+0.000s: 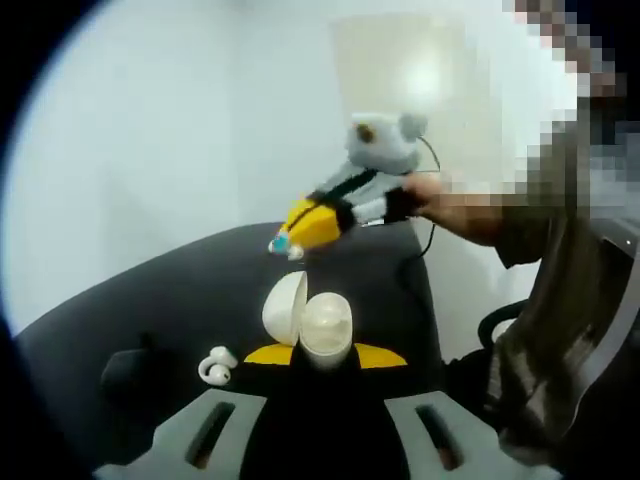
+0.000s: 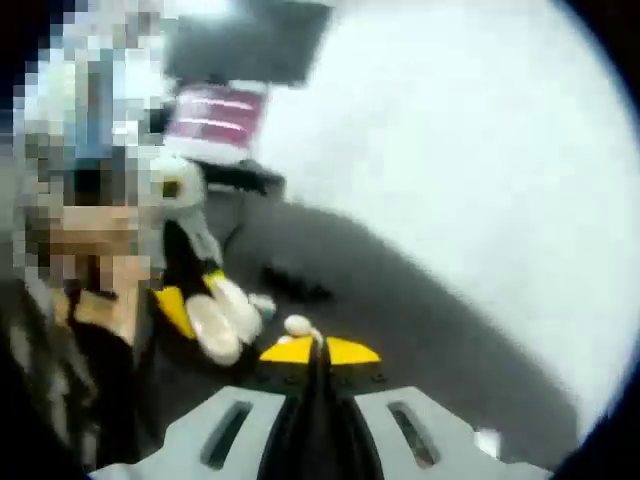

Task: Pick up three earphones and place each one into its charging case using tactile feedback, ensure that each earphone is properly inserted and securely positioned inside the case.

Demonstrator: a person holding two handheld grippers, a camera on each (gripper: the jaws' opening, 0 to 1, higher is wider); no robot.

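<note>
Left tongs clamped on open case | right tongs pinching earphone (case at 9 o'clock) | spare earphone on bench

An open charging case stands between the left jaws, an earphone lying left of it

A dark grey table carries the things; its surface is plain and matte, ending at a white wall on the far side. In the left gripper view, a single white earphone lies on it at the near left, and just left of that sits a dark, blurred object that cannot be identified.
</note>
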